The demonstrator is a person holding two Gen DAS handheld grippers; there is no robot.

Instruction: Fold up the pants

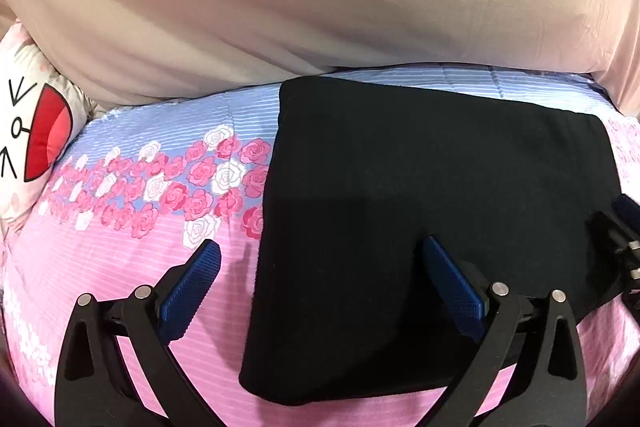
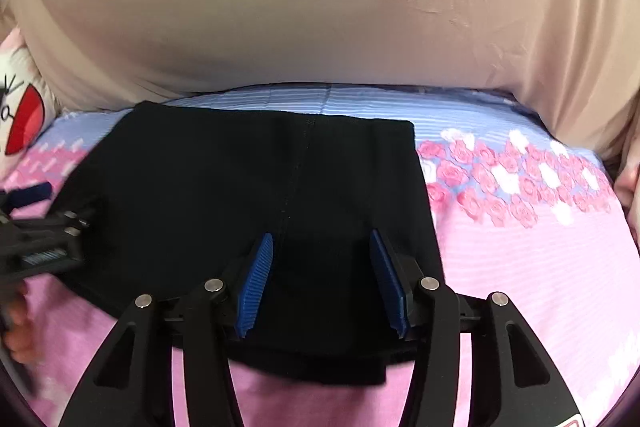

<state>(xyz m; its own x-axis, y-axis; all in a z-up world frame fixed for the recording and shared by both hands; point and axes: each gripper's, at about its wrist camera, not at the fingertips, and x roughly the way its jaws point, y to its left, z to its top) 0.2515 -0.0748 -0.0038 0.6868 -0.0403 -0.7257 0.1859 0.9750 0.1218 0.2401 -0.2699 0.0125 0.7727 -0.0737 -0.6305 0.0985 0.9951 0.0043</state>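
Pants (image 1: 420, 219), black and folded to a compact block, lie on the floral bedsheet (image 1: 120, 267) ahead-right of the left gripper (image 1: 320, 279), whose jaws gape empty astride their left edge. From the right wrist, the right gripper (image 2: 320, 279) hangs open, empty, directly over the pants' near hem; beige headboard (image 2: 320, 7) behind.

Left gripper (image 1: 322, 281), right gripper (image 2: 320, 277): black linkage arms, silver pivot screws, blue ribbed pads.
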